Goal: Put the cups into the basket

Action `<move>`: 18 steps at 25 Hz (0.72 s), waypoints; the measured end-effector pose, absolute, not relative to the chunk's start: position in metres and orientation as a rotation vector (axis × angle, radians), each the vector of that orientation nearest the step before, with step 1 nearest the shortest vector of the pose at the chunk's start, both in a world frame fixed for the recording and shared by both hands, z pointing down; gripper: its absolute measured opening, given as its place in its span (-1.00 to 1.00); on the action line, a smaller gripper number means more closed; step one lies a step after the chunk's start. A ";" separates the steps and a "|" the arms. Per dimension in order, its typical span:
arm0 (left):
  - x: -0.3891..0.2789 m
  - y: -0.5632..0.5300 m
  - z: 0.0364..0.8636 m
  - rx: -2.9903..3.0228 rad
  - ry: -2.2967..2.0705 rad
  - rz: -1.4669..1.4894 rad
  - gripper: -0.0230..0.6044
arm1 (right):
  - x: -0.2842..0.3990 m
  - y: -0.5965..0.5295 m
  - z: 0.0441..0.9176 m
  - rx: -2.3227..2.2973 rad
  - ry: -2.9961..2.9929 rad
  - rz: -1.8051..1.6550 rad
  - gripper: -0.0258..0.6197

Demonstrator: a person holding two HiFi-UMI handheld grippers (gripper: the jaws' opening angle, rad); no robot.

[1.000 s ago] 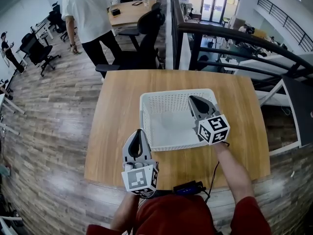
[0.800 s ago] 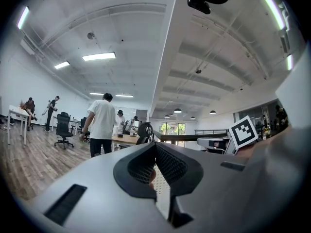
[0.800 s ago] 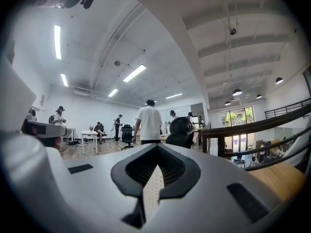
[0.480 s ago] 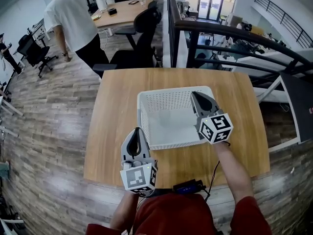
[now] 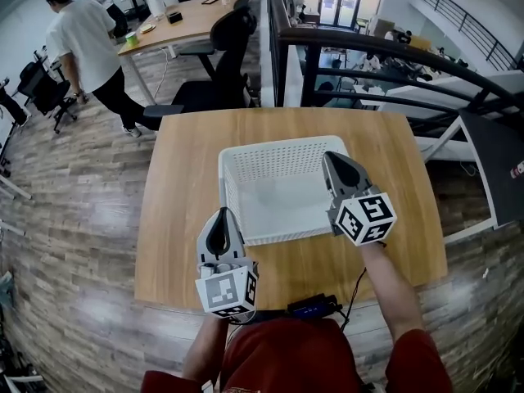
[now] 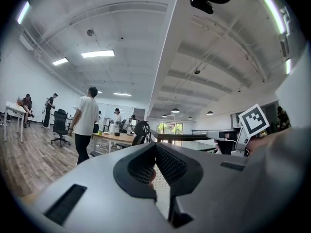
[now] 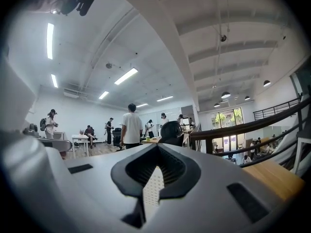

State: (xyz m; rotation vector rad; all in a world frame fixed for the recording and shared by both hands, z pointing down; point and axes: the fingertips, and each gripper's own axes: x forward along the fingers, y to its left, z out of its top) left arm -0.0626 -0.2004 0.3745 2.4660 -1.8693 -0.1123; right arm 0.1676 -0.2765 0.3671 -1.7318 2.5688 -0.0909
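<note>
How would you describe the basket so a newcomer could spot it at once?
Start at the wooden table by the dark railing. Near its middle sits a white basket, rectangular with perforated walls. It is the only container there, with the right tool at its right rim.

Open-plan office, desks (image 5: 184,21), swivel chairs (image 5: 228,35)

Wooden tabletop (image 5: 176,187) carries a white perforated basket (image 5: 278,155), centred and nearer the far edge. Right tongs (image 5: 336,164) hang over the basket's near right corner. Left tongs (image 5: 219,219) are over the tabletop's near left part, just beside the basket's near left corner. A small black box (image 5: 311,308) is at the near edge.
</note>
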 end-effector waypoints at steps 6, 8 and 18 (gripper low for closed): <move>-0.059 -0.201 0.374 2.485 -1.857 -0.099 -0.91 | 0.184 -0.252 0.359 -1.783 2.499 -0.061 -0.89; -0.059 -0.201 0.375 2.493 -1.850 -0.093 -0.91 | 0.188 -0.243 0.359 -1.799 2.470 -0.065 -0.89; -0.053 -0.198 0.379 2.507 -1.820 -0.087 -0.91 | 0.207 -0.202 0.360 -1.874 2.371 -0.041 -0.89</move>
